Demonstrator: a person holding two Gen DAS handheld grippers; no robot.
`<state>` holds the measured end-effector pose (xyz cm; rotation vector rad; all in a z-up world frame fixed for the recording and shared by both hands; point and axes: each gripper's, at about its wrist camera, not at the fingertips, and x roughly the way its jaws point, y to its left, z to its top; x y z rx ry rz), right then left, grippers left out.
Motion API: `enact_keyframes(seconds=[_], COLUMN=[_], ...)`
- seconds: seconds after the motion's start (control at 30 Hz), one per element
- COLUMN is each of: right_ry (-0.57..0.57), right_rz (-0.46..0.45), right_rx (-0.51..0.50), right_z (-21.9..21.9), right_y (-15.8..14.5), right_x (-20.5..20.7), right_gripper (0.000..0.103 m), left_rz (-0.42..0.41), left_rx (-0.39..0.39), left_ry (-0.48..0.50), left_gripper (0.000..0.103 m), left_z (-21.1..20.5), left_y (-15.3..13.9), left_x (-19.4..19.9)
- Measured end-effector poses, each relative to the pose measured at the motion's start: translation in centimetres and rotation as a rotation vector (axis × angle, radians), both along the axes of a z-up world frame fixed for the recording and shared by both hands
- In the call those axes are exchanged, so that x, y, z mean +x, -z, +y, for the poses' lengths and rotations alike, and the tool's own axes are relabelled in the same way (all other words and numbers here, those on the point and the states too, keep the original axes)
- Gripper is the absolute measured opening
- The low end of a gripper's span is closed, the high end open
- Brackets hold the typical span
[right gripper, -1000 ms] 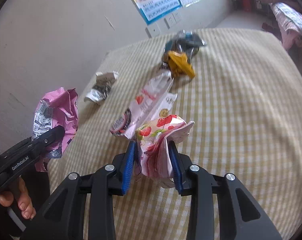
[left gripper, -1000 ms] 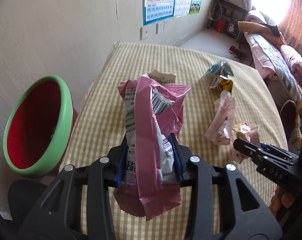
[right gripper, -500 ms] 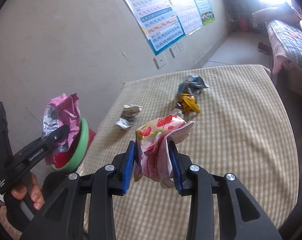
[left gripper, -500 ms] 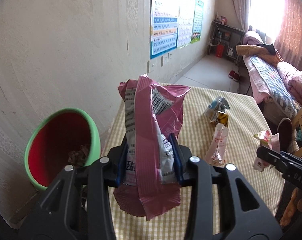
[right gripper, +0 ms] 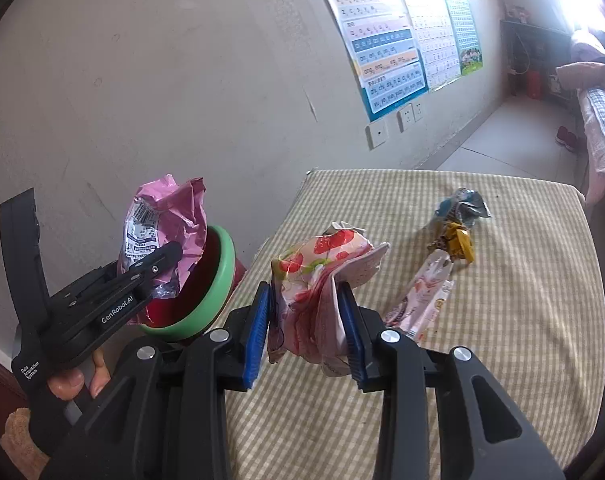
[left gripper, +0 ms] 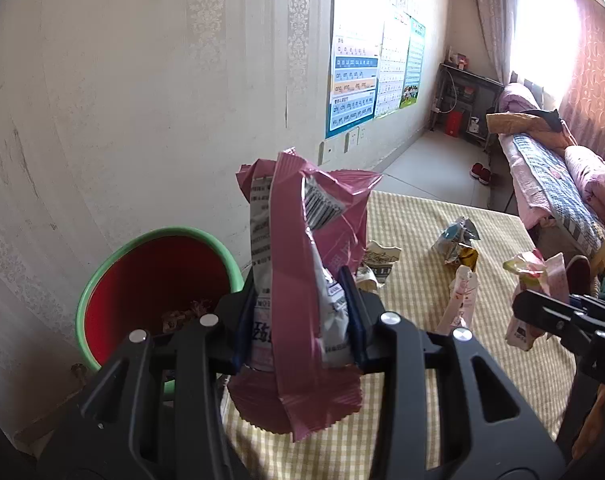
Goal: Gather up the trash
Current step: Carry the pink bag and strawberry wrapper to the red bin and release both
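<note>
Pinching a pink wrapper (left gripper: 298,280), the left claw (left gripper: 298,312) hangs beside the bin (left gripper: 150,280) (green-rimmed).

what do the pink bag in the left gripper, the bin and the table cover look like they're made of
Pink bag: thin glossy plastic film, probably foil-lined; it creases sharply, shines, and has a crimped zigzag edge.
Bin: likely moulded plastic, red inside with a smooth green rim that catches light.
Table cover: seemingly woven cloth, matte yellow-and-white check.
</note>
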<state>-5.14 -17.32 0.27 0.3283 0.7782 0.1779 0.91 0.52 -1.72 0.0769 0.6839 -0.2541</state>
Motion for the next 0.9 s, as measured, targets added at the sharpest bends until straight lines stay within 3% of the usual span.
enact_keyframes(seconds=[0.9], right_ry=[-0.198], right_rz=[0.065], right_rx=[0.004], right_z=[8.2], right_y=[1.8], right_x=[4.5], right_gripper=[0.034], left_rz=[0.006], left_rx=[0.023], left_ry=[-0.139], left_gripper=[0.037], left_z=[7.3], left_y=[0.8], left_x=[1.6])
